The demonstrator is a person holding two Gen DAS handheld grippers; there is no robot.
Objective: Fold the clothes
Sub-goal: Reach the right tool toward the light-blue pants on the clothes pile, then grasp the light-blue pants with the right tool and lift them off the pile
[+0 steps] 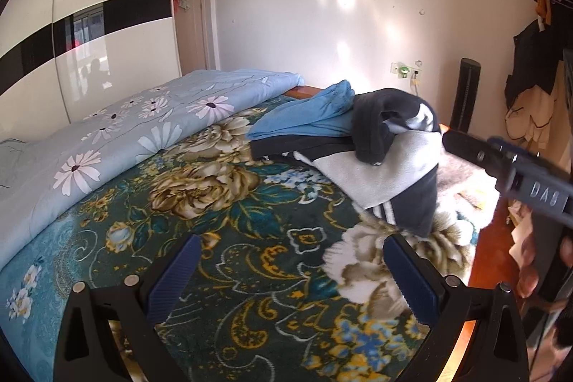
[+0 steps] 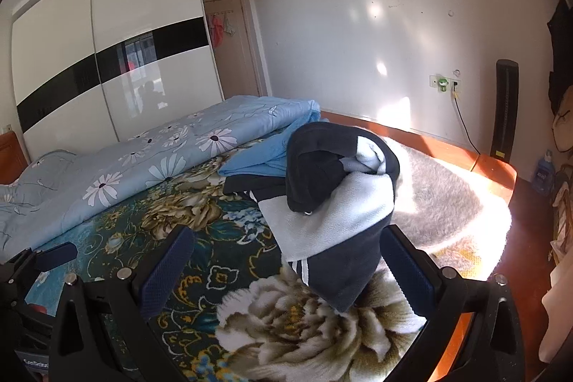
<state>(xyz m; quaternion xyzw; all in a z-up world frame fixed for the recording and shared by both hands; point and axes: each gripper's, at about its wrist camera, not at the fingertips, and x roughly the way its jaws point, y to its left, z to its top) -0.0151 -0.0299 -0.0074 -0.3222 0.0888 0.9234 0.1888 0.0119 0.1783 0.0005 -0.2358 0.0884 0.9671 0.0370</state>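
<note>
Lying near the foot corner of the floral blanket [image 1: 215, 238], a black and white jacket [image 1: 390, 167] sits loosely folded, its white panel facing up and a dark sleeve [image 1: 379, 127] bunched on top of it. A light blue garment [image 1: 308, 120] rests flat just behind the jacket, touching it, with a dark layer showing under its near edge. On the far side of the blanket from the jacket, a pale blue daisy quilt [image 1: 136, 127] lies folded along the bed.

Over the blanket, nearer the camera than the jacket, the left gripper [image 1: 292, 278] hangs with its blue-padded jaws spread wide and nothing between them. The right gripper [image 2: 286, 271] is also spread wide; the jacket's lower dark hem with white stripes [image 2: 301, 269] falls between its fingers in the right wrist view, but the pads are apart from the cloth.

Beyond the jacket, off the bed, a grey fluffy rug [image 2: 440, 203] covers the wooden floor.
</note>
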